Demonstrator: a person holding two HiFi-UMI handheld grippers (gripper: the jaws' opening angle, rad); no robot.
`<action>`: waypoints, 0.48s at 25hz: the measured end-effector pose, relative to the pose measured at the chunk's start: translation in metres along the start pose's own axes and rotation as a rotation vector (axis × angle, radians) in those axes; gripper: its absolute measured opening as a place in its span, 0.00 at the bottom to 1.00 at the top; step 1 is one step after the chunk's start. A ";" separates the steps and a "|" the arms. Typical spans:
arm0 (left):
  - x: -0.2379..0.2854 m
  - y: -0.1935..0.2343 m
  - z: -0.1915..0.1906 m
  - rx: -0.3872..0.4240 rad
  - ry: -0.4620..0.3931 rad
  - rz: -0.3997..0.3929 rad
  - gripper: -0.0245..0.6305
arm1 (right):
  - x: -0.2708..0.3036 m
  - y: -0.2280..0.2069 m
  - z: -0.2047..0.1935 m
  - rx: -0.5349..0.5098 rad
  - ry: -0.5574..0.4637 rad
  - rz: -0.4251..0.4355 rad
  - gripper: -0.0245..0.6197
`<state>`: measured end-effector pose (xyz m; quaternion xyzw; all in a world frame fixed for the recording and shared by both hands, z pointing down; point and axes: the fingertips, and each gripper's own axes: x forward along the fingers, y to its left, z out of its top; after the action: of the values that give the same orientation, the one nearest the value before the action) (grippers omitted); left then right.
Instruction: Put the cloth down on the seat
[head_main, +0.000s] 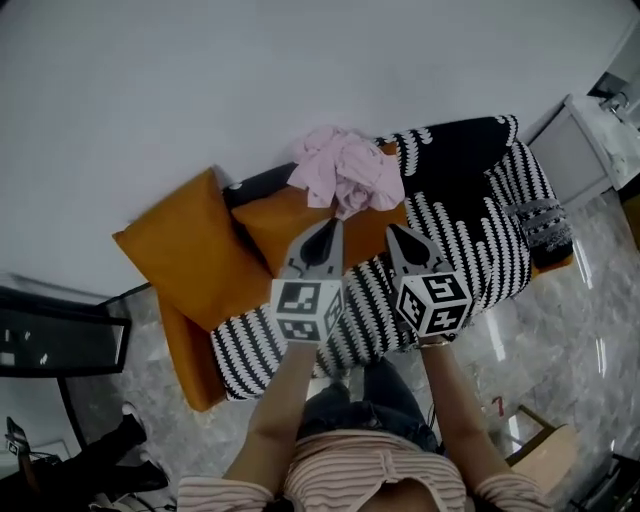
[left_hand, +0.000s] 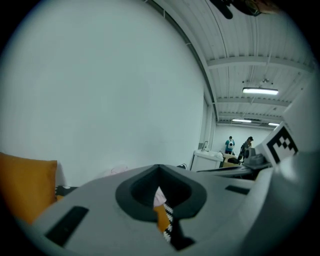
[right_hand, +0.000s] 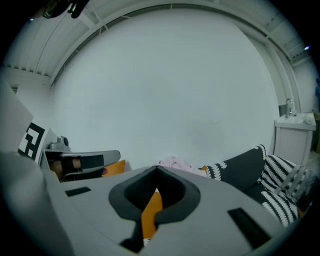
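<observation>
**A:** Checking the grippers first. How do the jaws stand?

**B:** Left gripper (head_main: 328, 226): jaws pressed together, nothing between them. Right gripper (head_main: 393, 232): the same, closed and empty. The two are held side by side over the front of the sofa (head_main: 480, 230), tips pointing toward the wall (head_main: 250, 80).

**A:** And the cloth?

**B:** The pink cloth (head_main: 345, 170) lies crumpled in a heap toward the back of the sofa, close to the wall. Part of it rests on the smaller orange cushion (head_main: 285, 225), and it touches the black-and-white patterned cover. It sits just beyond both sets of tips, and neither gripper touches it.

**A:** What surrounds it?

**B:** A larger orange cushion (head_main: 185, 255) leans at the sofa's left end. A white cabinet (head_main: 585, 150) stands past the right end.
</observation>
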<state>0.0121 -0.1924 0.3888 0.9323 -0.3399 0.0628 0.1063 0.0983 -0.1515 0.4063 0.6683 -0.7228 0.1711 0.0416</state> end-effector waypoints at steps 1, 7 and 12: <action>-0.005 -0.003 0.001 0.007 -0.002 -0.005 0.05 | -0.005 0.002 0.000 -0.002 -0.007 -0.004 0.05; -0.033 -0.010 0.006 0.031 -0.011 -0.024 0.06 | -0.029 0.019 0.005 -0.017 -0.045 -0.006 0.05; -0.056 -0.015 0.013 0.049 -0.028 -0.041 0.05 | -0.049 0.031 0.013 -0.033 -0.077 -0.007 0.05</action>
<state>-0.0204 -0.1494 0.3630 0.9422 -0.3206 0.0557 0.0796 0.0751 -0.1079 0.3739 0.6760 -0.7243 0.1332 0.0253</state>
